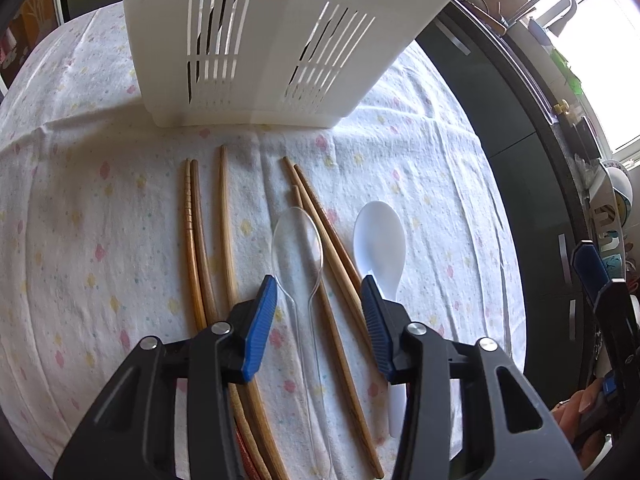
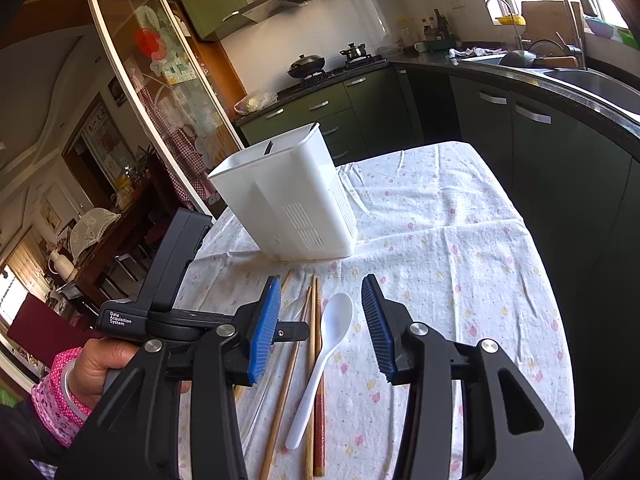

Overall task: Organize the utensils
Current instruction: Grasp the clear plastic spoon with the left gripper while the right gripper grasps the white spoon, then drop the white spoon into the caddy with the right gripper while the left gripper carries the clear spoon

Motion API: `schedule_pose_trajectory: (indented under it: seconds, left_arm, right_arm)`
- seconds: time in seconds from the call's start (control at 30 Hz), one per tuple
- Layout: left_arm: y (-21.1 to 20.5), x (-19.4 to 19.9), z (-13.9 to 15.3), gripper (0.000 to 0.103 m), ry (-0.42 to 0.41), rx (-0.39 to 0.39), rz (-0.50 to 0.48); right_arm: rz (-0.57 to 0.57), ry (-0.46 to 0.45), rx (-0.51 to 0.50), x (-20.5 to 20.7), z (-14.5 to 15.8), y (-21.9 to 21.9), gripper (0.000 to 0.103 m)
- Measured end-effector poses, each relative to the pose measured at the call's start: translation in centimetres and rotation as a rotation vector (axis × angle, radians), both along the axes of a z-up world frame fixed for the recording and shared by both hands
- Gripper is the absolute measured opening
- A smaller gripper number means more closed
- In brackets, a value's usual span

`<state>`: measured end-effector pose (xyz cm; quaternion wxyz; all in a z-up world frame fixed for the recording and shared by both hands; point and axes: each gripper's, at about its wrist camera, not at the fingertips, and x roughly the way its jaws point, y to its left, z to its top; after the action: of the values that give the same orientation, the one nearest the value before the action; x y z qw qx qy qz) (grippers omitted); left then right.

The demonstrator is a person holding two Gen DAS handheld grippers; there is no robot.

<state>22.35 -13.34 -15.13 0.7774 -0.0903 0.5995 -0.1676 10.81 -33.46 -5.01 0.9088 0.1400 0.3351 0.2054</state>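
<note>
A white slotted utensil holder point(image 1: 264, 40) stands on the cloth-covered table; it also shows in the right wrist view point(image 2: 288, 200), with a dark utensil inside. In front of it lie several wooden chopsticks point(image 1: 226, 232), a clear plastic spoon point(image 1: 298, 248) and a white plastic spoon point(image 1: 380, 240). My left gripper point(image 1: 318, 292) is open, low over the clear spoon's neck and the chopsticks. My right gripper point(image 2: 320, 296) is open and empty, above the white spoon point(image 2: 334, 320) and the chopsticks point(image 2: 314, 340).
The table wears a white flower-print cloth point(image 2: 440, 248). Dark green kitchen cabinets point(image 2: 520, 140) and a counter with a sink run along the right. The left hand-held unit point(image 2: 172, 280) sits at the table's left edge, and a glass cabinet stands behind.
</note>
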Motion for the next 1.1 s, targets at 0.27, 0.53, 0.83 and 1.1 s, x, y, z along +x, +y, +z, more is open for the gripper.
schedule_pose_trajectory:
  seconds: [0.27,0.53,0.83,1.1]
  left_arm:
    - [0.2,0.2,0.1,0.021,-0.030,0.001,-0.004]
    - [1.6,-0.4,1.9,0.021,-0.105,-0.013,-0.012]
    - [3.3,-0.7,2.7,0.021,-0.119,-0.021,-0.008]
    - [3.8,-1.0,3.2,0.021,-0.126,-0.030,-0.015]
  right_arm:
    - [-0.001,0.088,-0.015,2.1,-1.5,0.3,0.046]
    - [0.123,0.326,0.055,7.3,-6.6,2.6,0.033]
    - [0.089,0.403,0.039,9.8,-9.0,3.5,0.029]
    - [0.081,0.408,0.041,10.2,-9.1,3.0,0.038]
